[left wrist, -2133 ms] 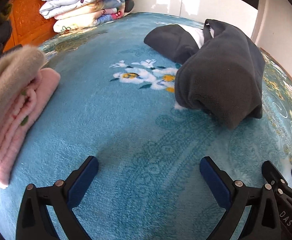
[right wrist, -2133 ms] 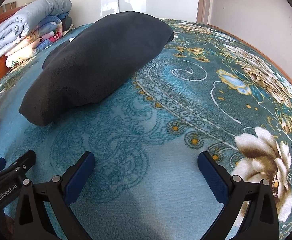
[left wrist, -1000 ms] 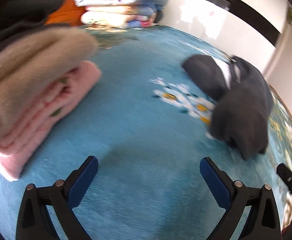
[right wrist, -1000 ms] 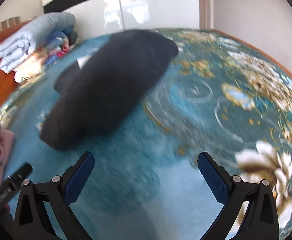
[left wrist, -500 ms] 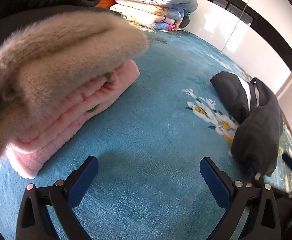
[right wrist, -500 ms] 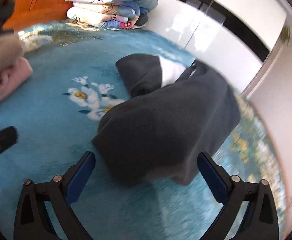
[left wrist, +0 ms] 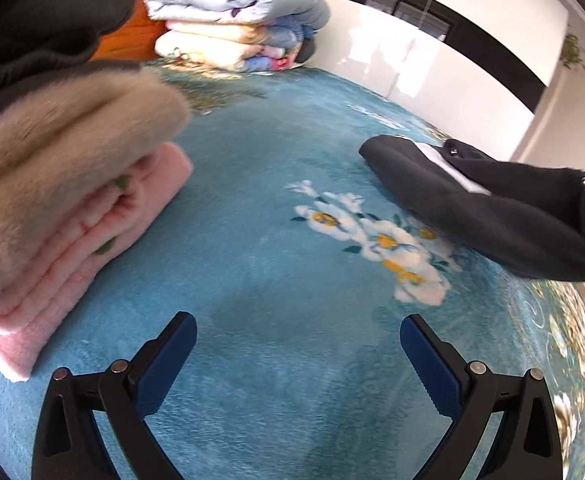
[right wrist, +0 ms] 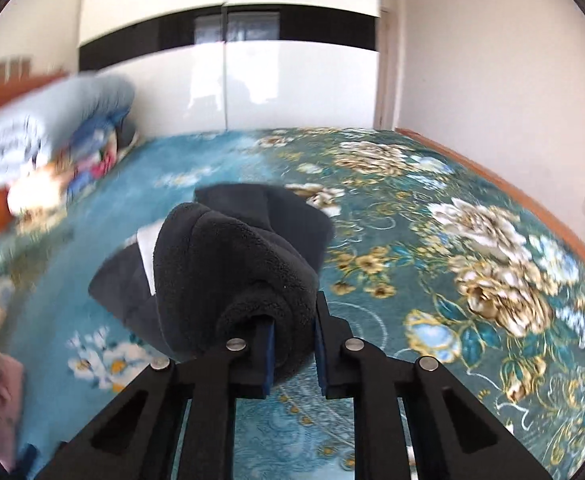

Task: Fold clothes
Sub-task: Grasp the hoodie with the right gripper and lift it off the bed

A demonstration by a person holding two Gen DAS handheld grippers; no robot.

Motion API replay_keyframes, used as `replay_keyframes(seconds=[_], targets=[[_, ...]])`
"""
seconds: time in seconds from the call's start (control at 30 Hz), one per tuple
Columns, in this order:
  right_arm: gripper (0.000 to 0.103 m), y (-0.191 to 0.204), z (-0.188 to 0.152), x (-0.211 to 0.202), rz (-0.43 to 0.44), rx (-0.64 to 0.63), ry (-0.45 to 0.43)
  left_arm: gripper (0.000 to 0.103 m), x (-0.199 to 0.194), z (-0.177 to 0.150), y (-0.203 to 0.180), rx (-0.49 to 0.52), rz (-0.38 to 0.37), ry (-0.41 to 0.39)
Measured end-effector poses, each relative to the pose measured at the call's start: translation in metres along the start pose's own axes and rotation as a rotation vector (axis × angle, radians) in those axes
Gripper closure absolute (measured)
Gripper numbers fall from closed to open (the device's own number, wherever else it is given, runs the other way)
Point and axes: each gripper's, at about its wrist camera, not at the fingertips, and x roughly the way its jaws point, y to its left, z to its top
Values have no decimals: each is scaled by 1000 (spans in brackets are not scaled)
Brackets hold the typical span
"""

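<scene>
Teal floral blanket [left wrist: 252, 264] across the bed, stacked quilts [left wrist: 236, 12] against an orange headboard [left wrist: 126, 42], glossy white wardrobe [right wrist: 292, 84]

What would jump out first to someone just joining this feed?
The right hand-held gripper, whose jaws have just been closing, is clamped on a fold of the dark fleece garment, lifting its near end off the teal floral blanket. The left hand-held gripper hangs open and empty over the blanket. To its left sits a folded stack, beige over pink.

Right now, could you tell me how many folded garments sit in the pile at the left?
2 clearly: a beige fluffy folded garment on a pink fleece folded garment; dark fabric above may be more.
</scene>
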Motion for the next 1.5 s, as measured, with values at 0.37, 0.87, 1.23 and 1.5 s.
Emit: replay_keyframes(seconds=[0.37, 0.87, 1.23, 1.5], targets=[[93, -55, -60, -129, 146, 78, -68, 0, -20, -1, -16, 61, -93, -78], [78, -55, -76, -144, 244, -73, 137, 0, -19, -3, -7, 19, -136, -9], [21, 77, -9, 67, 168, -377, 284, 0, -41, 7, 5, -7, -147, -128], [58, 55, -36, 129, -19, -362, 443, 0, -22, 7, 3, -7, -157, -80]])
